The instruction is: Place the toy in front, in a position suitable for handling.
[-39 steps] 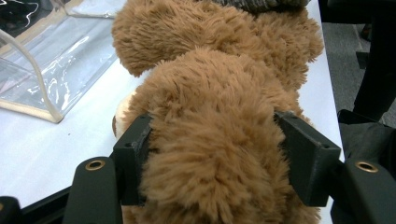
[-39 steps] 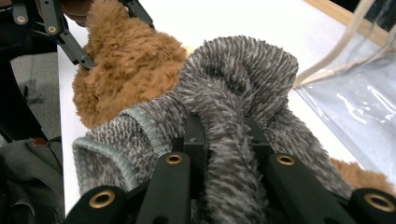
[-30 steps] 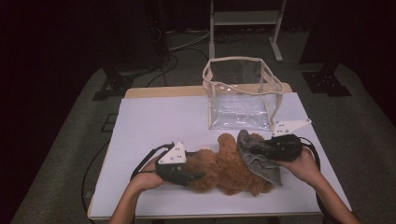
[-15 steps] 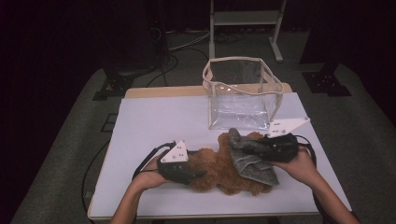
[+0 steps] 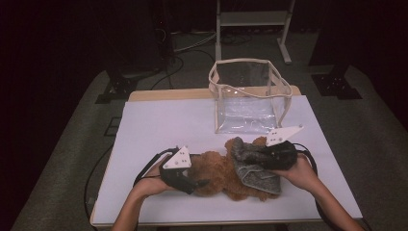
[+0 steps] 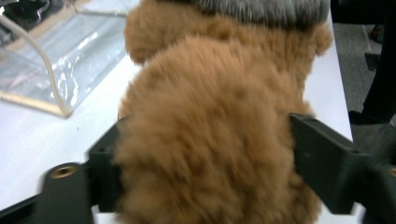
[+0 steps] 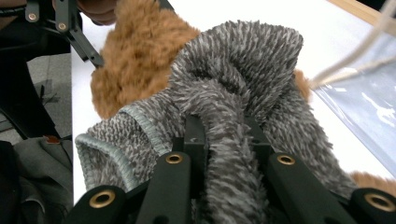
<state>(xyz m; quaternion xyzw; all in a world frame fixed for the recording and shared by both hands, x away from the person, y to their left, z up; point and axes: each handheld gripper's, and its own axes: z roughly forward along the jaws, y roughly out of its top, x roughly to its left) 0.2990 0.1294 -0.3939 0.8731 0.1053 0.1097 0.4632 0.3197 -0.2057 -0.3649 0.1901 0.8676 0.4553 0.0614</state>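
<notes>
On the white bench [image 5: 159, 125], my brown plush toy [image 5: 219, 175] lies soft and light; left tongs [image 5: 198, 183], jaws just opening, straddle its fur loosely, while right tongs [image 5: 239, 156] pinch its limp grey knitted garment [image 5: 255, 168], best gripped by bunched folds.

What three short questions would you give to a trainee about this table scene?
1. True or false: the fingers of the right gripper pinch the grey fuzzy knitted garment.
2. Where does the clear plastic bag with beige trim stand? A) on the white table, behind the toy; B) on the floor; C) on top of the toy.
3. Fill in: the brown fluffy plush toy lies between the fingers of the ___ gripper.
Key: 1 true; 2 A; 3 left gripper.
</notes>
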